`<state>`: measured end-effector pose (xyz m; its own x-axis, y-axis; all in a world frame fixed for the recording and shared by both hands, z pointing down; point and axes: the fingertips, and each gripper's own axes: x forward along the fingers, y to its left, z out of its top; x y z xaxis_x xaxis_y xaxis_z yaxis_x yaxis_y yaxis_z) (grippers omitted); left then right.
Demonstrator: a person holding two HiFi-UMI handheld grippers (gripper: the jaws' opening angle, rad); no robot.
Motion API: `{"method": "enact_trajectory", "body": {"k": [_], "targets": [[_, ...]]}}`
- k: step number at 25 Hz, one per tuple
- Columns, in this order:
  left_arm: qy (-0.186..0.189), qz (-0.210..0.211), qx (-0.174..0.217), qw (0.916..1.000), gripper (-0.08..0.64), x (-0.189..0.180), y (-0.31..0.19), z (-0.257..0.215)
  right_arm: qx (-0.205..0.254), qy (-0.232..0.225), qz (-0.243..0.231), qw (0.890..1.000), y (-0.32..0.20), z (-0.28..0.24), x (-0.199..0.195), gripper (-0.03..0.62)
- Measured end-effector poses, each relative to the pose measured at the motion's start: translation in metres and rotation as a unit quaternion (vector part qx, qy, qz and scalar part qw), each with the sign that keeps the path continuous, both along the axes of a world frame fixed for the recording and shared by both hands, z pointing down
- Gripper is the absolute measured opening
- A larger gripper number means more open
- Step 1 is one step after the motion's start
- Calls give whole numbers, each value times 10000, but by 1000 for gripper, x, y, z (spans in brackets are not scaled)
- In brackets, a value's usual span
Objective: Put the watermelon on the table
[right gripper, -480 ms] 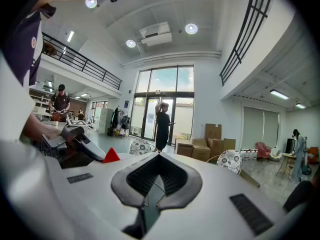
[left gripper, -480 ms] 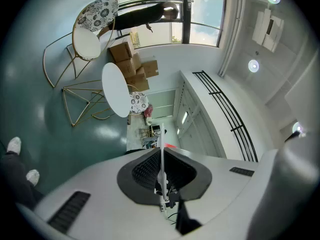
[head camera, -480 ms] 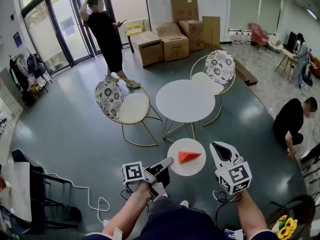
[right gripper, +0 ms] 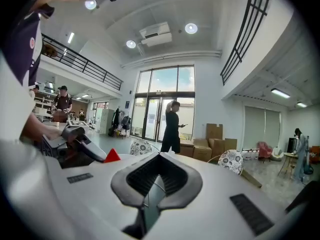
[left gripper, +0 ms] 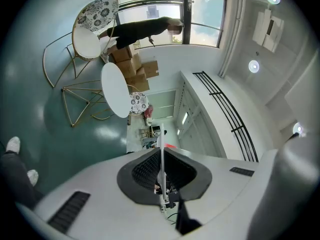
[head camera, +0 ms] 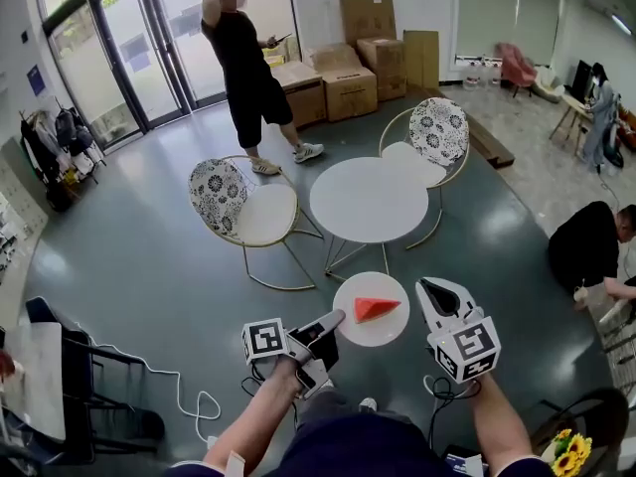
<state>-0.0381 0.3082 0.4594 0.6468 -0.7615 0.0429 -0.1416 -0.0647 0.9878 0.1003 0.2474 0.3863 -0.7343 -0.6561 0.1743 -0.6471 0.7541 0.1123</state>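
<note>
A red watermelon slice (head camera: pixel 376 309) lies on a small round white plate (head camera: pixel 356 334). My left gripper (head camera: pixel 333 323) is shut on the plate's left rim and holds it level above the floor. In the left gripper view the plate's edge (left gripper: pixel 161 151) shows as a thin white line between the jaws. My right gripper (head camera: pixel 429 288) is shut and empty, just right of the plate. From the right gripper view the slice (right gripper: pixel 112 155) peeks out beside the left gripper (right gripper: pixel 75 139). The round white table (head camera: pixel 368 200) stands beyond the plate.
Two patterned chairs (head camera: pixel 248 207) (head camera: pixel 427 142) flank the table. A person in black (head camera: pixel 248 68) stands near the glass doors. Cardboard boxes (head camera: pixel 348 78) are stacked behind. Another person (head camera: pixel 591 251) crouches at the right. A cable (head camera: pixel 189 400) lies on the floor at the lower left.
The standing person has stepped to the right, closer to the boxes. The crouching person has shifted lower. Both grippers and the plate have hardly moved.
</note>
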Motion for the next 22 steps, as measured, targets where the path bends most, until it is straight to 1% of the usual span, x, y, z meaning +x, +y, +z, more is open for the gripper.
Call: {"method": "enact_trajectory", "body": {"k": [2, 6, 10, 13, 15, 22], "targets": [[-61, -1, -42, 10000, 20, -2, 0, 3, 10, -12, 26, 10000, -2, 0, 0, 3], [-34, -38, -19, 10000, 20, -1, -7, 2, 74, -22, 25, 10000, -10, -3, 1, 3], [-79, -23, -24, 10000, 20, -1, -16, 6, 22, -11, 45, 10000, -21, 0, 3, 3], [35, -46, -26, 10000, 20, -5, -26, 6, 25, 46, 44, 10000, -32, 1, -2, 3], [62, -91, -75, 9999, 20, -9, -35, 11, 40, 83, 36, 10000, -42, 1, -5, 3], [149, -64, 42, 9999, 20, -22, -87, 8, 13, 140, 84, 9999, -90, 4, -14, 3]]}}
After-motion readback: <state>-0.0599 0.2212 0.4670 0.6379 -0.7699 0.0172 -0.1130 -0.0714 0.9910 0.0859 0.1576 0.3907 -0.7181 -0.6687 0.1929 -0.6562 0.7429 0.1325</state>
